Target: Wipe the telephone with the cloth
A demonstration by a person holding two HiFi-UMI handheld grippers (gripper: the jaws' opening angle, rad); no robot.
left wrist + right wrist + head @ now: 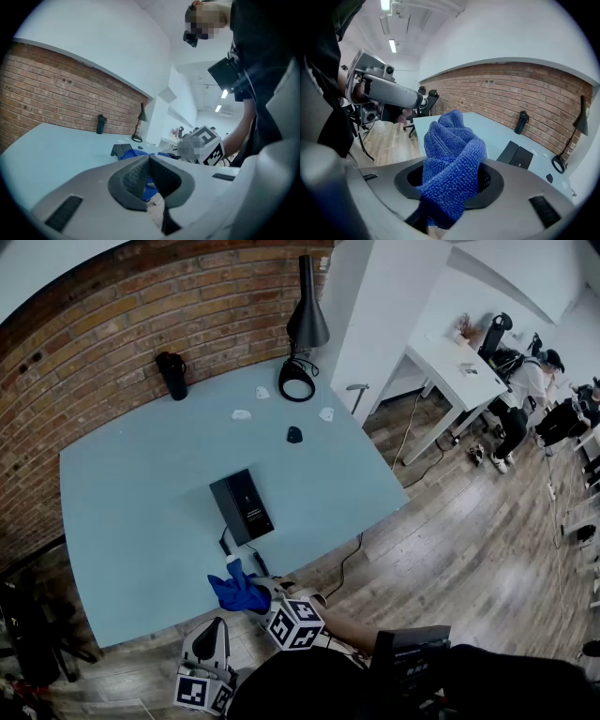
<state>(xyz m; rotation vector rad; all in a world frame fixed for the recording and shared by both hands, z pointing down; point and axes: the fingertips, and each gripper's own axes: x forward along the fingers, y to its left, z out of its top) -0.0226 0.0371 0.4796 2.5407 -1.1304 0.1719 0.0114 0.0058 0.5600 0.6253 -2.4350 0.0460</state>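
Grips the bunched cloth (452, 164) in the jaws of the right gripper (450, 187), just nearside of the telephone (242, 506) lying flat on the desk (141, 484). Holds the jaws of the left gripper (149, 161) pressed together, empty. Risks shoving the unbraced telephone once wiping pressure lands.

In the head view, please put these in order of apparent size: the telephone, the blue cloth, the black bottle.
1. telephone and blue cloth: these look about alike, and the cloth is bunched and nearer the camera, so I do not rank them.
2. black bottle: smallest.
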